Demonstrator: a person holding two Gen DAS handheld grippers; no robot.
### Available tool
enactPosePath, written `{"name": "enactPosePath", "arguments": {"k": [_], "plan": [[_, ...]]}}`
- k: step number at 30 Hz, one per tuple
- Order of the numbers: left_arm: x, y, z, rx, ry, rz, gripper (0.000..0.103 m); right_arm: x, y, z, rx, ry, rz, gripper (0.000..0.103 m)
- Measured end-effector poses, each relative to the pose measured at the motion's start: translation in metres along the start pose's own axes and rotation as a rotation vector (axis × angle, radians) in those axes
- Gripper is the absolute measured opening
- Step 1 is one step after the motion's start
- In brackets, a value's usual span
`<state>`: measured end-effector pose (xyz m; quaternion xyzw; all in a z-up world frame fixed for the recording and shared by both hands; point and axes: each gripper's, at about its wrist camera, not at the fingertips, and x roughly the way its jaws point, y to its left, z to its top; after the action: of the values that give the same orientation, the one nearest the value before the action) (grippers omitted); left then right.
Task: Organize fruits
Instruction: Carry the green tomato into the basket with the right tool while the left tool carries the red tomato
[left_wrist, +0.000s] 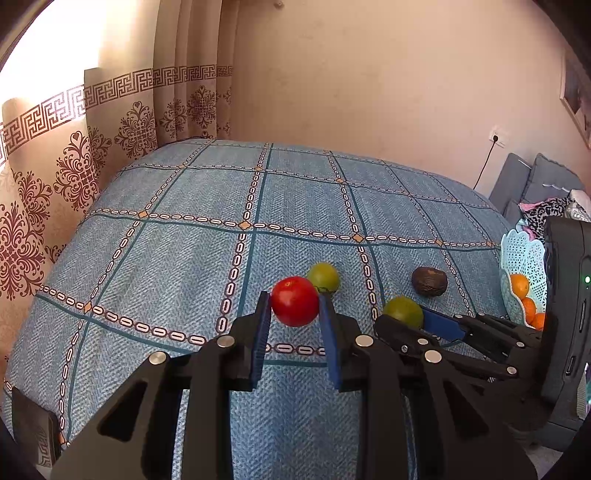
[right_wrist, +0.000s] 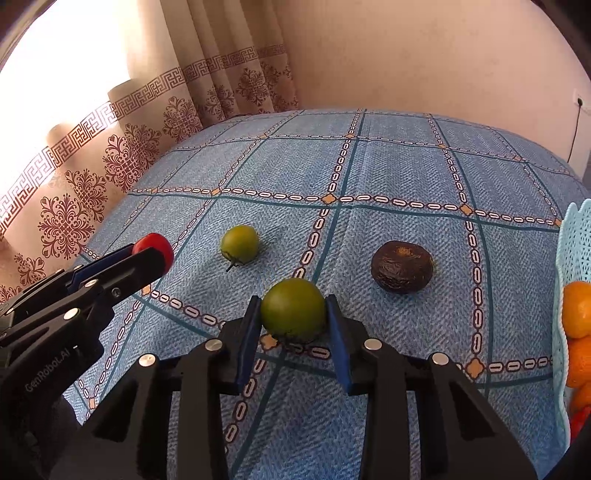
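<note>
Blue-clothed bench (right_wrist: 406, 177): left gripper (left_wrist: 294, 306) jaws clamped red tomato (left_wrist: 294, 301), right gripper (right_wrist: 293, 314) jaws clamped green fruit (right_wrist: 293, 309), likely bound for basket (right_wrist: 576, 240).

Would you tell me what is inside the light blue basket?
The light blue basket holds several oranges; something red shows low down. Its wall and the frame edge hide the rest.
</note>
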<state>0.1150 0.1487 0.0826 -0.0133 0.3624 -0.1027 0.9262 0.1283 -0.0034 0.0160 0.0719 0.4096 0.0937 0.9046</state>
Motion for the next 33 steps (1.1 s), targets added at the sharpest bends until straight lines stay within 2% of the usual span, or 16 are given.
{"name": "enactPosePath", "arguments": {"k": [14, 33], "plan": [[-0.005, -0.008, -0.001, 0.024, -0.014, -0.026, 0.027, -0.034, -0.010, -0.014, 0.044, -0.044, -0.020, 0.035], [-0.012, -0.019, -0.006, 0.053, -0.018, -0.055, 0.027, -0.060, -0.023, -0.032, 0.108, -0.073, -0.022, 0.035]]}}
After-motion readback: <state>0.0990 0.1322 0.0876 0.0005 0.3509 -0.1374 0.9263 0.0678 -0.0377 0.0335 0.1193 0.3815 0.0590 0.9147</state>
